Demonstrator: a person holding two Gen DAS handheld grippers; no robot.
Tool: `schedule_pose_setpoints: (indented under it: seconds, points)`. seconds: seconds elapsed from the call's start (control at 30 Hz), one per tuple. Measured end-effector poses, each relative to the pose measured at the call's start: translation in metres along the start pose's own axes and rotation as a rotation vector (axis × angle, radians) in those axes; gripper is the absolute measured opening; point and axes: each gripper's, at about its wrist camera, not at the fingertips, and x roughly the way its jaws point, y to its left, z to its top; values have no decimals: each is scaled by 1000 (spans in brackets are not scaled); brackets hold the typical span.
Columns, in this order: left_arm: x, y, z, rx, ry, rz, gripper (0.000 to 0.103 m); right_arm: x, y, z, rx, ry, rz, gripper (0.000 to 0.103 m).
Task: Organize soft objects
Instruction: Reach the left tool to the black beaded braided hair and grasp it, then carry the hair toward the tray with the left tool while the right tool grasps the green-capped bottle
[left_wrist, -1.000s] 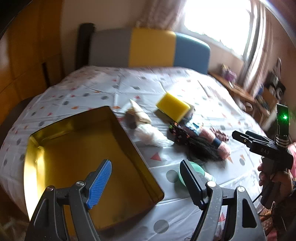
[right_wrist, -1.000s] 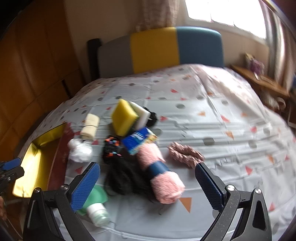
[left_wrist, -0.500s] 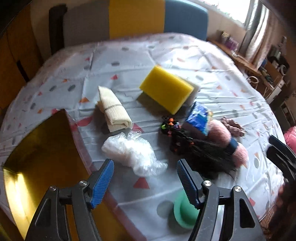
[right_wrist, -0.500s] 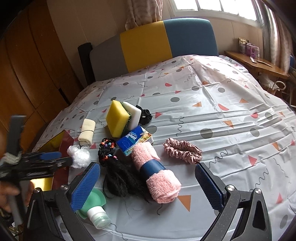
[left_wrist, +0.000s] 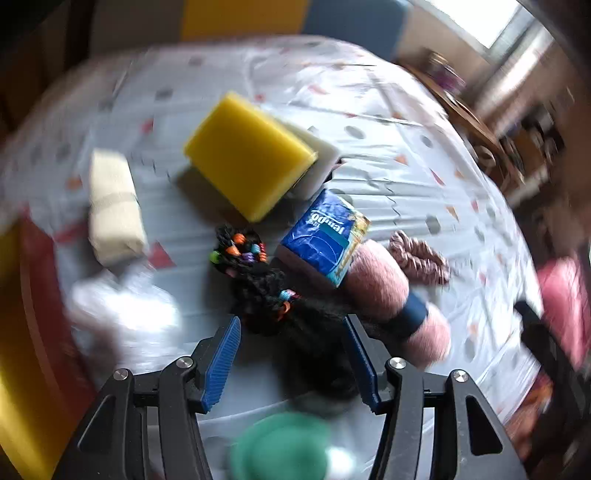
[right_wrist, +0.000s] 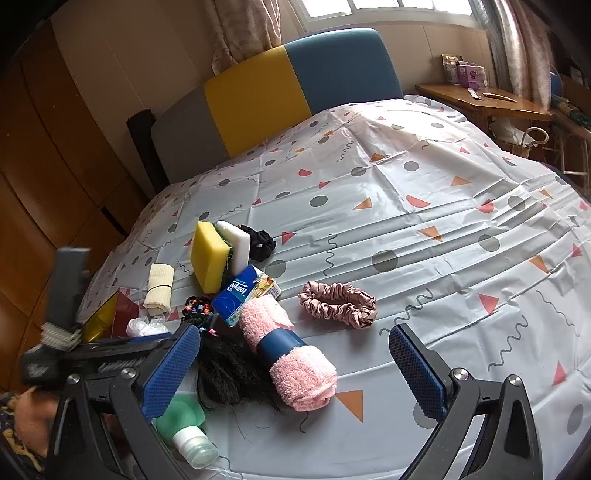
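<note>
A pile of soft things lies on the patterned tablecloth: a yellow sponge, a rolled beige cloth, a black hair bundle with coloured beads, a blue tissue pack, a rolled pink towel with a blue band and a pink scrunchie. My left gripper is open, its jaws astride the black hair bundle. My right gripper is open and empty, just above the pink towel.
A yellow tin box stands at the left table edge. A green bottle lies at the front edge, a clear plastic bag beside the box. A black scrunchie lies behind the sponges.
My left gripper has swung right, away from the yellow box, and down to the black hair bundle. My right gripper has barely moved.
</note>
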Motion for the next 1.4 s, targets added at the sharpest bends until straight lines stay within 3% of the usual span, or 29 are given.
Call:
schedule_pose_setpoints:
  seconds: [0.13, 0.17, 0.27, 0.37, 0.67, 0.77, 1.07, 1.13, 1.27, 1.4]
  points:
    - [27, 9, 9, -122, 13, 13, 56, -1, 1, 0, -8, -6, -5, 103]
    - [31, 9, 10, -126, 15, 26, 50, -1, 1, 1, -7, -9, -9, 103]
    - [30, 1, 8, -52, -19, 66, 35, -3, -4, 2, 12, -21, -20, 103]
    - [25, 4, 1, -3, -36, 52, 32, -5, -9, 3, 36, -29, -22, 99]
    - [-44, 11, -24, 60, -164, -52, 32, 6, -13, 0, 47, 25, -48, 94]
    - [-72, 12, -29, 48, -218, -97, 32, 17, -9, -4, 44, 103, 39, 94]
    - [-149, 36, -63, 47, -359, -119, 32, 47, 80, -51, -308, 346, 310, 94]
    - [-159, 49, -74, 31, -371, -111, 32, 56, 94, -63, -353, 402, 346, 101]
    - [-177, 88, -98, -23, -386, -67, 32, 74, 124, -88, -492, 464, 321, 103]
    - [-181, 136, -114, -102, -378, 12, 32, 90, 133, -97, -517, 476, 268, 100]
